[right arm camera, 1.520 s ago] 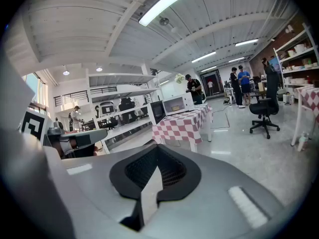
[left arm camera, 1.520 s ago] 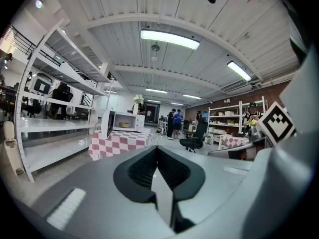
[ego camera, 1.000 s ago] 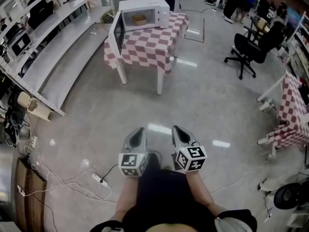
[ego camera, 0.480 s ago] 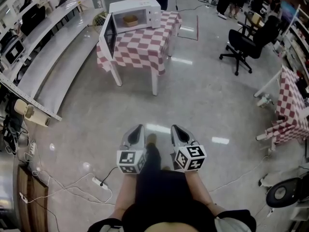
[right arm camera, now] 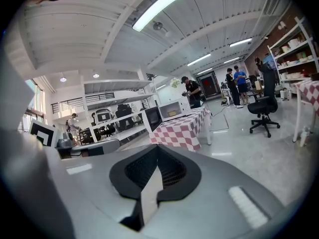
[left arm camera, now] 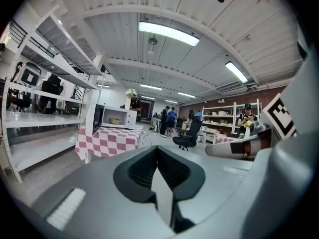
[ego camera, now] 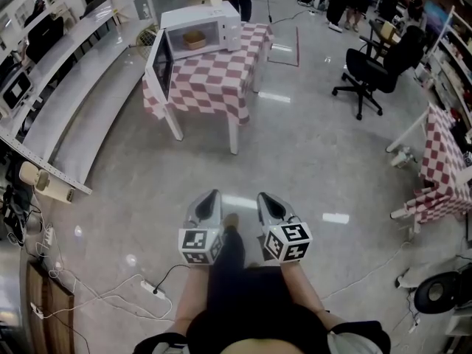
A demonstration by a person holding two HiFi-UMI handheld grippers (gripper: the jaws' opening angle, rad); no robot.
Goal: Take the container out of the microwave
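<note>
Container (ego camera: 195, 41) sits inside the open microwave (ego camera: 206, 13) on the checkered table (ego camera: 214, 80), well apart from your left gripper (ego camera: 212, 198) and right gripper (ego camera: 263, 198), each with jaws together on nothing.

Bright, even indoor light from ceiling strip lights (left arm camera: 167, 32). Pale glare patches on the glossy floor (ego camera: 274, 96). Both gripper views show fisheye bending and dark corners.

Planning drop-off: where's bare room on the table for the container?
Bare: the table between the microwave and its near edge. Crowded: the far end under the microwave, and the left side, where the door hangs open.
</note>
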